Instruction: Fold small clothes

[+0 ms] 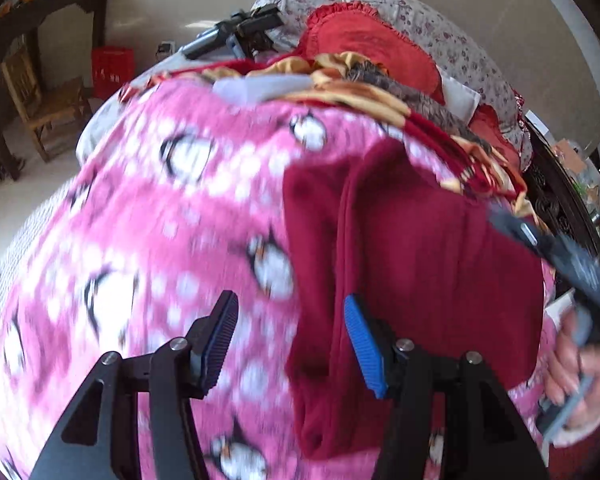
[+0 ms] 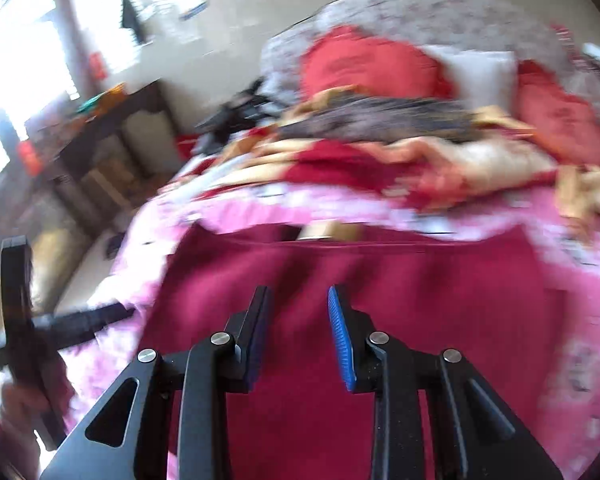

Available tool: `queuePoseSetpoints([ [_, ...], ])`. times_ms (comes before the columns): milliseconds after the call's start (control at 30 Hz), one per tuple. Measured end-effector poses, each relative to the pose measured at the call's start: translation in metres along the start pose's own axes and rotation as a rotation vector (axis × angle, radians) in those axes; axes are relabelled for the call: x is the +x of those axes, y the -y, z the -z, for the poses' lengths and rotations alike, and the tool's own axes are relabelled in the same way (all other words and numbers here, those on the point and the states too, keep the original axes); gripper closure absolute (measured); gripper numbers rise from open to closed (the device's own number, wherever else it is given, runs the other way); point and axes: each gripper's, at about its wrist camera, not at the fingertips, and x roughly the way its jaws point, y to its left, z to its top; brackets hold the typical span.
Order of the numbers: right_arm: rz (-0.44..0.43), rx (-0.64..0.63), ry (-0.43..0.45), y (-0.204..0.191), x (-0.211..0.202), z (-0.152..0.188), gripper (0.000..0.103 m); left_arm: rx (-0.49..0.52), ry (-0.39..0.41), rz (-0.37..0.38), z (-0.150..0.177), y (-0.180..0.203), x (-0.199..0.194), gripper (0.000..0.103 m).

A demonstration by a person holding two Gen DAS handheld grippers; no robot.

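Maroon garment (image 1: 412,280) lies spread on the pink penguin-print blanket (image 1: 172,216), which covers most of the bed and shows white dots and black-and-white penguins; in the right wrist view the same garment (image 2: 340,276) fills the lower middle, its upper edge running straight across just below the pink blanket (image 2: 580,264), with a vertical fold or ridge visible in the left wrist view. Beyond the blanket sits a heap of red-and-gold bedding (image 1: 380,100), then a red frilled cushion (image 1: 364,36) against a floral pillow (image 1: 440,28). A dark wooden cabinet (image 1: 48,12) and a wooden chair (image 1: 40,104) stand on the pale floor beside the bed, with a red bag (image 1: 112,68) near the wall. The left tool (image 1: 292,344) hangs over the garment's left edge, its blue-padded fingers spread apart and grasping nothing; whether they touch the cloth I cannot tell. The right tool (image 2: 298,332) hangs over the garment's middle, fingers likewise released with cloth visible between them. Both views are blurred
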Motion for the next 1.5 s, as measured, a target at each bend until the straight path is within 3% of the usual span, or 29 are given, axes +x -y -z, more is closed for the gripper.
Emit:
queuePoseSetpoints([
  [167,-0.09,-0.047,-0.069,-0.059,0.065,-0.019,0.094,-0.06,-0.035,0.016,0.025,-0.012,0.009,0.044],
  [333,0.007,-0.111,-0.194,-0.09,0.135,-0.025,0.094,-0.076,-0.022,0.032,0.028,-0.016,0.008,0.043],
  [433,0.042,-0.156,-0.178,-0.099,0.135,-0.027,0.093,-0.068,-0.023,0.036,0.028,-0.016,0.009,0.041],
  [500,0.016,-0.155,-0.185,-0.103,0.127,-0.027,0.089,-0.068,-0.018,0.04,0.029,-0.016,0.01,0.04],
  [567,0.0,-0.162,-0.204,-0.108,0.121,-0.025,0.07,-0.074,-0.013,0.044,0.029,-0.017,0.011,0.039],
  [633,0.052,-0.197,-0.223,-0.116,0.123,-0.021,0.058,-0.075,-0.01,0.041,0.029,-0.016,0.011,0.039],
  [700,0.087,-0.237,-0.239,-0.124,0.127,-0.016,0.057,-0.075,-0.009,0.039,0.029,-0.015,0.01,0.039],
  [833,0.194,-0.331,-0.266,-0.143,0.152,-0.007,0.04,-0.082,-0.011,0.044,0.029,-0.016,0.01,0.038],
  [933,0.246,-0.368,-0.247,-0.15,0.157,0.0,0.038,-0.077,-0.014,0.037,0.029,-0.016,0.01,0.038],
  [967,0.258,-0.381,-0.237,-0.151,0.155,0.003,0.04,-0.075,-0.013,0.034,0.029,-0.015,0.01,0.038],
  [1100,0.269,-0.407,-0.198,-0.143,0.144,0.005,0.071,-0.075,-0.02,0.028,0.029,-0.011,0.011,0.033],
  [1233,0.141,-0.312,-0.199,-0.127,0.126,-0.004,0.096,-0.07,-0.038,0.031,0.027,-0.006,0.01,0.026],
  [1433,-0.006,-0.168,-0.188,-0.102,0.102,-0.014,0.102,-0.111,-0.009,0.198,0.023,-0.003,0.006,0.013],
  [1500,-0.033,-0.14,-0.182,-0.096,0.094,-0.016,0.103,-0.095,0.004,0.215,0.021,0.004,0.007,0.012],
])
